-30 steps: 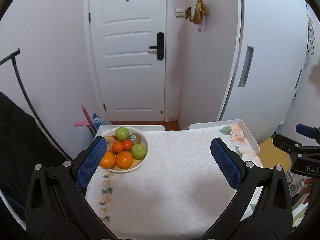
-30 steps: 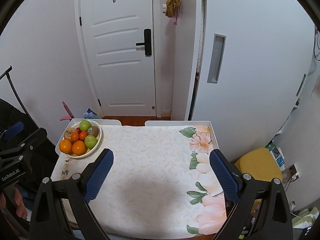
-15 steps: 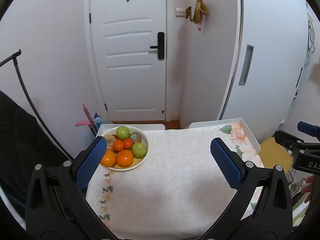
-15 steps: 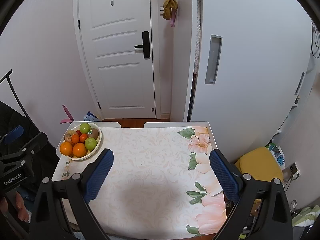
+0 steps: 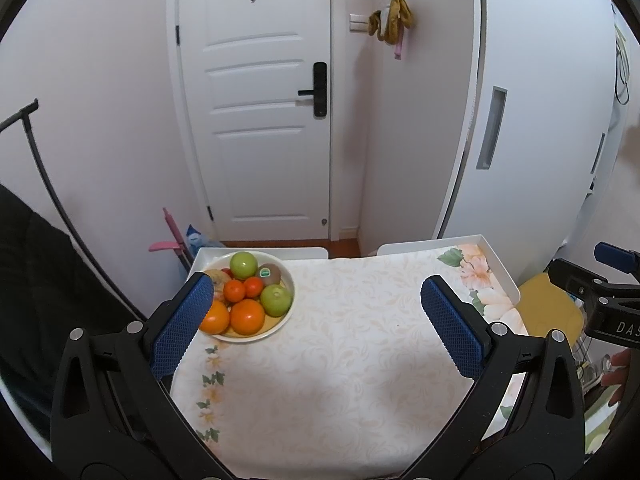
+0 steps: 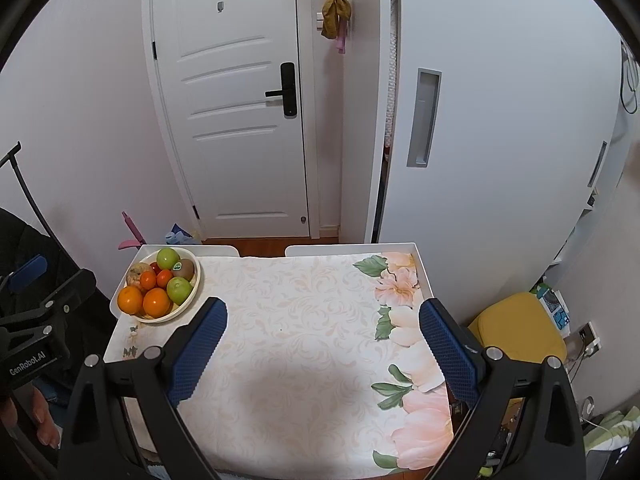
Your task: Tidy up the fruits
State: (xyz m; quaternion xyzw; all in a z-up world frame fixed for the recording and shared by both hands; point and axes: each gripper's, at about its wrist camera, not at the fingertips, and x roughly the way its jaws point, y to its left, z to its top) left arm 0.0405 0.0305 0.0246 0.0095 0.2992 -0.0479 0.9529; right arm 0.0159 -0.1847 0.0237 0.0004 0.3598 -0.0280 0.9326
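Note:
A cream bowl [image 5: 283, 312] [image 6: 191, 300] stands at the table's far left corner. It holds two oranges [image 5: 247, 317], two green apples [image 5: 276, 300], a kiwi [image 5: 269, 273], small red-orange fruits [image 5: 234, 291] and a brownish fruit. My left gripper [image 5: 316, 300] is open and empty, above the table's near side, its left finger beside the bowl. My right gripper [image 6: 320, 322] is open and empty over the table's middle, to the right of the bowl. The left gripper also shows at the left edge of the right wrist view [image 6: 40, 320].
The table [image 6: 288, 352] has a floral cloth and white raised edges. Behind it are a white door [image 5: 260, 120] and a white sliding panel [image 6: 480, 120]. A yellow stool [image 6: 516, 328] stands to the right. A pink tool [image 5: 172, 240] leans by the wall at left.
Both views have shifted slightly: the bowl sits a little higher in frame in the left wrist view. Both grippers stay open and empty.

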